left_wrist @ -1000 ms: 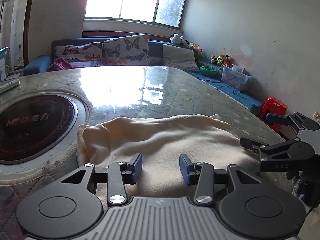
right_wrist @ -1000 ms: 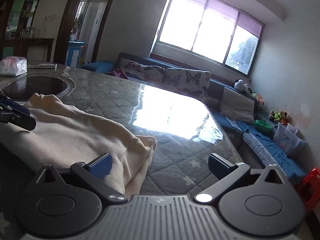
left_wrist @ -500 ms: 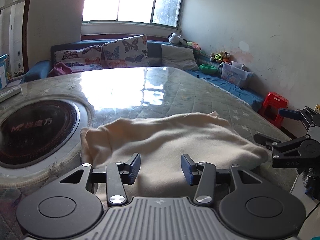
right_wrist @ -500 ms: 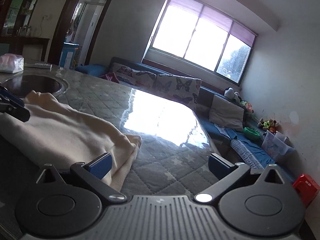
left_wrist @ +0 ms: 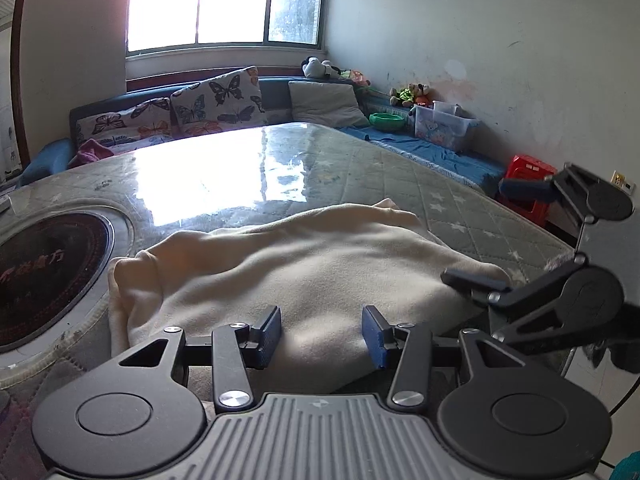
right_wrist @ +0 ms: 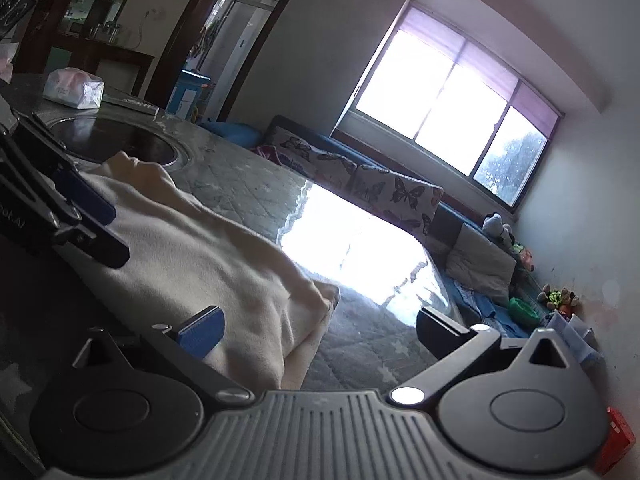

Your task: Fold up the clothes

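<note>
A cream fleece garment [left_wrist: 304,264] lies bunched and partly folded on the glass-topped table [left_wrist: 248,168]. It also shows in the right wrist view [right_wrist: 208,264]. My left gripper [left_wrist: 320,332] is open and empty, just above the garment's near edge. My right gripper [right_wrist: 316,332] is wide open and empty at the garment's right end, tilted; it shows in the left wrist view [left_wrist: 516,236] with its lower finger near the cloth. The left gripper appears at the left of the right wrist view [right_wrist: 76,216].
A round dark hotplate [left_wrist: 44,268] is set into the table at the left. A tissue pack [right_wrist: 74,88] lies beyond it. A sofa with butterfly cushions [left_wrist: 216,100] lines the far wall. A red stool [left_wrist: 528,188] and a plastic bin [left_wrist: 444,124] stand at the right.
Both grippers have pulled back a little toward the table's near edge and the right one has tilted. The garment has not moved. Both stay open.
</note>
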The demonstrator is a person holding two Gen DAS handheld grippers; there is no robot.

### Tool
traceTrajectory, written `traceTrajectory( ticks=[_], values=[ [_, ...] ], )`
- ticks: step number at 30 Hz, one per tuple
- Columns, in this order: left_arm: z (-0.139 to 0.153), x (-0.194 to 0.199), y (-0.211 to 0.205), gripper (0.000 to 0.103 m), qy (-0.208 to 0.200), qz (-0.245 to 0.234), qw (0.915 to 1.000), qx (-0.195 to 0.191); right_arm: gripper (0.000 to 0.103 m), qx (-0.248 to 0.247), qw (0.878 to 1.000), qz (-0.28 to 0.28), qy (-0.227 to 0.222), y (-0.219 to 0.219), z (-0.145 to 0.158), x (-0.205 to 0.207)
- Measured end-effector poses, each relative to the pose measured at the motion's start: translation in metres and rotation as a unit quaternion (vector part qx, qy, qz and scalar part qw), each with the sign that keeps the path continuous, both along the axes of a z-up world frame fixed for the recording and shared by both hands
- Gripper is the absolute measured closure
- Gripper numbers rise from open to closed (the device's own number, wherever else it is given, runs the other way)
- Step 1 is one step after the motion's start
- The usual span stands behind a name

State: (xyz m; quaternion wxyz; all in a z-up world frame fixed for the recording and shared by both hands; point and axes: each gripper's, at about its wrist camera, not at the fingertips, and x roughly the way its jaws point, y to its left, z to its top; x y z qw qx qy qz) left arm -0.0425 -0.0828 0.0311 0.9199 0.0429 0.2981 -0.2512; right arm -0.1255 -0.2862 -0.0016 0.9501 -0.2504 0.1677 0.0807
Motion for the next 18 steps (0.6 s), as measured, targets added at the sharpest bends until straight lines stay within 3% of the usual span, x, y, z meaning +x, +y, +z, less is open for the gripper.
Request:
traceTrajectory(
  ticks=[8, 18],
  values=[
    [0.000, -0.002, 0.005, 0.055, 0.000, 0.005, 1.0000, -0.005, 0.000, -0.033, 0.999, 0.043, 0.005, 0.024, -0.013, 0.001],
    [0.000, -0.005, 0.042, 0.055, 0.006, 0.071, 0.9973, -0.014, 0.000, -0.034, 0.995, 0.098, 0.001, 0.044, 0.000, 0.003]
  ],
)
